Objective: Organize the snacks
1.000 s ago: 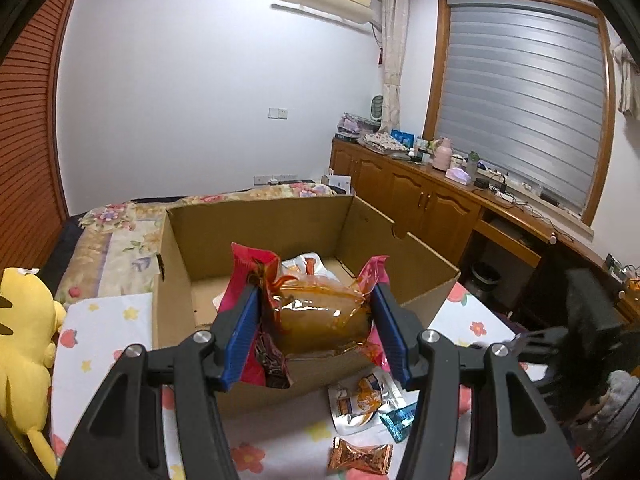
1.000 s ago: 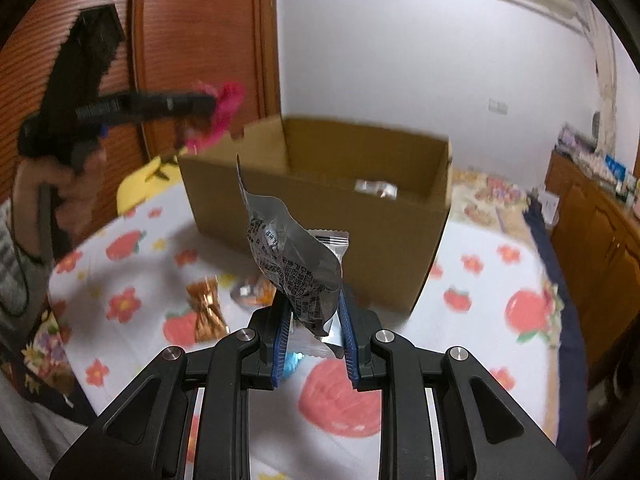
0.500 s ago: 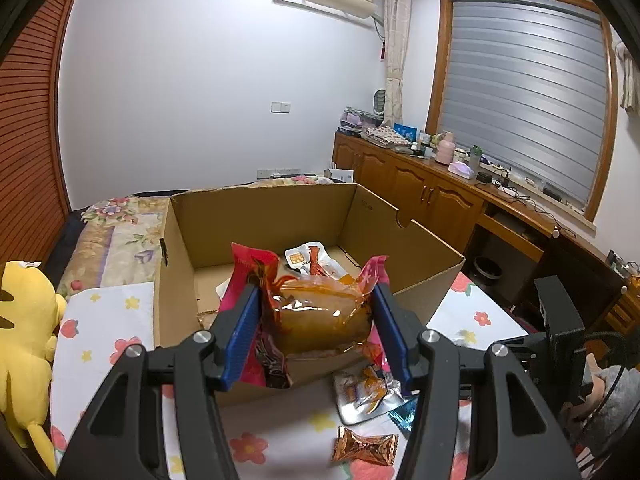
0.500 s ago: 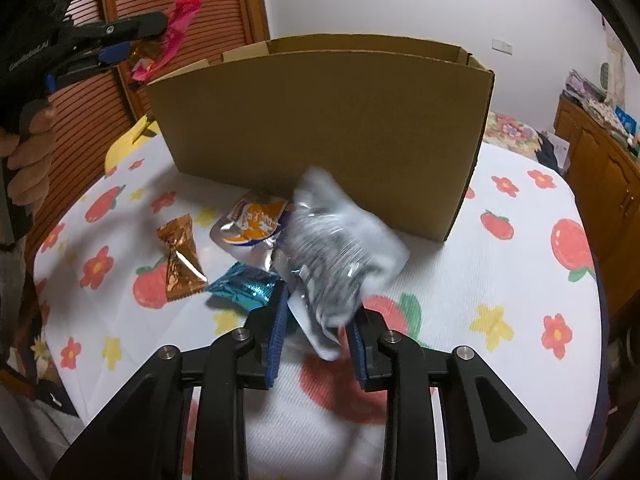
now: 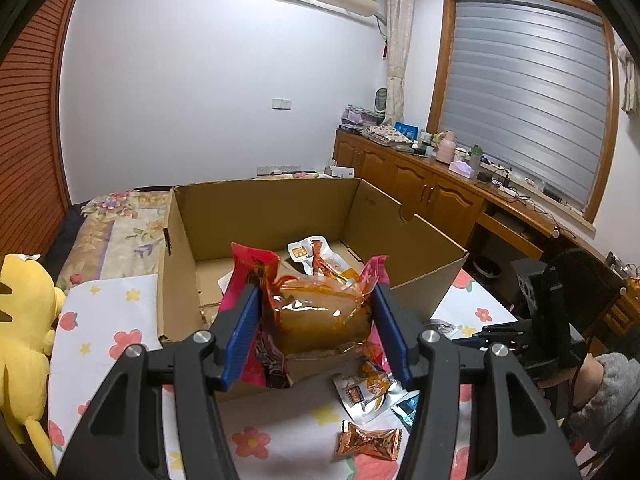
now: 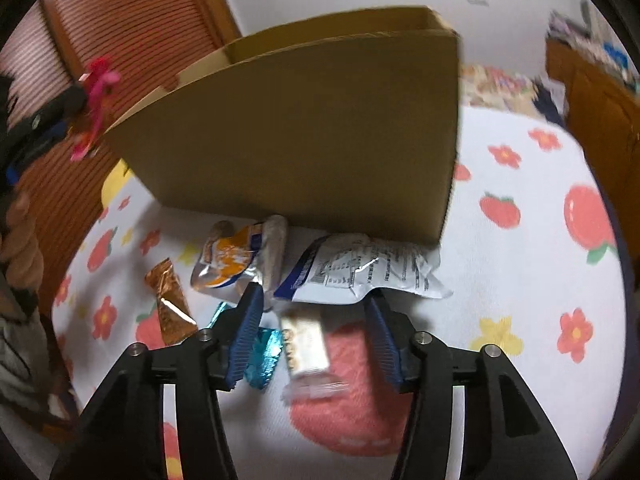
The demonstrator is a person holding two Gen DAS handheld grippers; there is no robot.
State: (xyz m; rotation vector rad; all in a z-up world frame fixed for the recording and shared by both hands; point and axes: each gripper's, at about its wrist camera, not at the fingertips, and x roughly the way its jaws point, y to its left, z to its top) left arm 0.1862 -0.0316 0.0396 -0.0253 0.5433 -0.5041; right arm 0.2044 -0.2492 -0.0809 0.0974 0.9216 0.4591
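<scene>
No legible text: fine print on silver packet [image 6: 362, 270] and white bar [image 6: 305, 345] too blurred to read.

Motion blur smears the whole right wrist view, so print on the silver pouch [image 6: 362, 270] and white bar [image 6: 305, 340] cannot be read. The cardboard box [image 6: 304, 128] hides its own contents there.

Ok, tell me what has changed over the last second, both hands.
The right gripper came down to the tablecloth; its jaws have just been opening, and the silver packet it held now lies loose beside the cardboard box. The left gripper stays shut on the red-and-orange pouch over the box, unmoved.
</scene>
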